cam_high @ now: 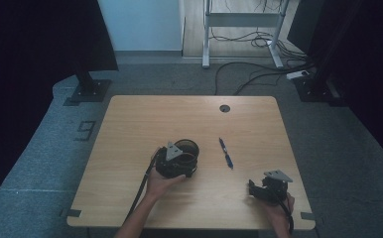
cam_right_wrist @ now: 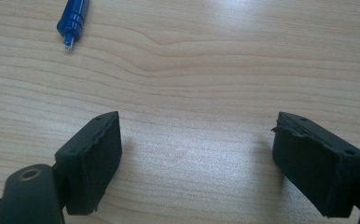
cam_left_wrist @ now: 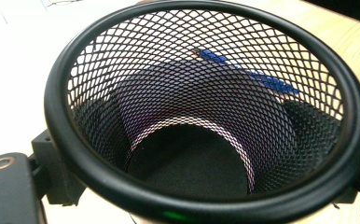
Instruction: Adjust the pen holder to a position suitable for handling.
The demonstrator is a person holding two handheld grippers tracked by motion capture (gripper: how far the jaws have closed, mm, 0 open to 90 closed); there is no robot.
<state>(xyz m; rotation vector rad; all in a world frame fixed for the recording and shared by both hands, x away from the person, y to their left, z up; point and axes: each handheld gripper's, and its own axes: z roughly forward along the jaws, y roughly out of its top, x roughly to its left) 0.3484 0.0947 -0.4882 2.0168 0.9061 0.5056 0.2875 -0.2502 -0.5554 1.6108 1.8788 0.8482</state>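
Centrally on the pale wooden worktop (cam_high: pixel 130 129) stands a black wire-mesh cylindrical pen cup (cam_high: pixel 186 148), upright with its open mouth facing up. The left claw (cam_high: pixel 177 163) is at the near side of this cup, and the person's left hand (cam_high: pixel 160 182) wraps the tool from behind. In the left gripper view the cup's thick round rim (cam_left_wrist: pixel 206 196) sits between the 2 black jaws, 1 block showing through the mesh on each side of the wall, so the claw is pinching the cup across its body. The cup's inside looks bare down to its dark base.

Just right of the cup, apart from it, a blue ballpoint pen (cam_high: pixel 225 153) lies flat on the wood, running from far to near. Through the mesh the same pen (cam_left_wrist: pixel 248 72) shows beyond the cup's far wall.

Near the right front corner, the right claw (cam_high: pixel 259 191) rests low over the worktop in the person's right hand (cam_high: pixel 279 210). Its 2 jaws are spread wide with bare wood between them, and the pen's tip (cam_right_wrist: pixel 73 23) lies well beyond them at the far left.
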